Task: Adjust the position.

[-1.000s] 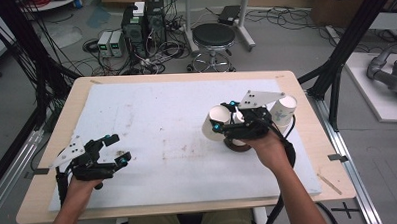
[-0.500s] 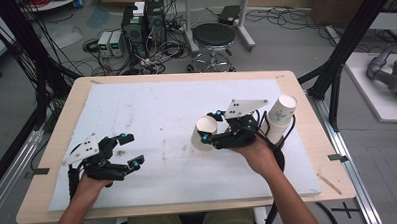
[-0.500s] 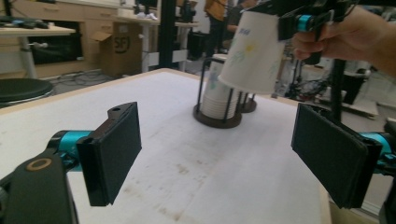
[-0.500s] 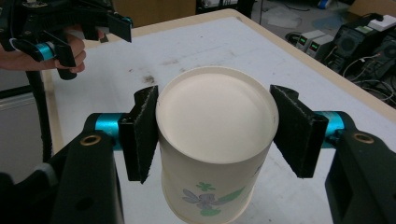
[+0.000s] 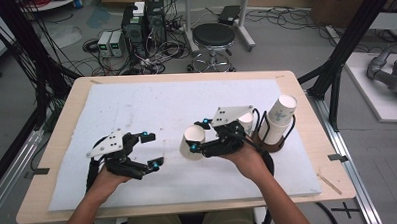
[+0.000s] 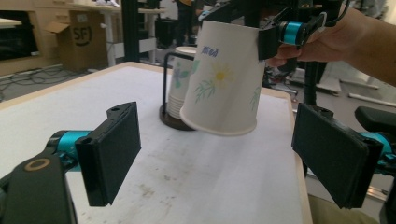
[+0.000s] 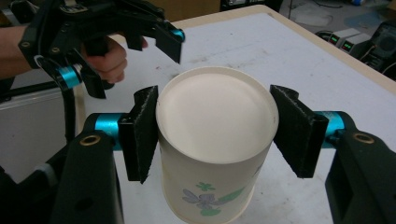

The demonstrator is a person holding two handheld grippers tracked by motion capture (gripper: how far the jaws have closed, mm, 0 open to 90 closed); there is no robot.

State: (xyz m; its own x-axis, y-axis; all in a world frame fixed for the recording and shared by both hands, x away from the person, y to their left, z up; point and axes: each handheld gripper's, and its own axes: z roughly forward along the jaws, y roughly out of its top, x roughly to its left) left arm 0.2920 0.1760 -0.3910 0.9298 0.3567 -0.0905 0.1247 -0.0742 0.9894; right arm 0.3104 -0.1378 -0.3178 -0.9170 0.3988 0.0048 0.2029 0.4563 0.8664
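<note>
R gripper (image 5: 196,137) is clamped on a paper cup (image 5: 192,141), pads pressing its sides near the closed base; cup is upside down-ish, held tilted and off the white mat (image 5: 151,108), roughly mid-table, slightly R of centre. In the right gripper view the cup (image 7: 215,140) sits squarely between the two black pads, flat base facing the cam, flower print visible low on its wall. In the left gripper view same cup (image 6: 225,77) hangs in the air w/ open mouth pointing down toward the mat, daisy and leaf print on its side, R hand (image 6: 327,42) behind it. L gripper (image 5: 149,151) rests low over the mat at front-left, jaws spread wide w/ nothing between them; it's near the cup but apart from it, aimed toward it. L hand (image 5: 108,175) grips its handle from the bottom edge. Behind the held cup, on the R side of the mat, a dark round-based wire holder (image 5: 267,142) carries a stack of cups (image 5: 279,116), leaning; the left gripper view shows that stack (image 6: 180,88) just beyond the held cup. Wooden table (image 5: 62,132) edge frames the mat; a stool (image 5: 213,36) and electronics boxes (image 5: 143,24) stand on the floor beyond
</note>
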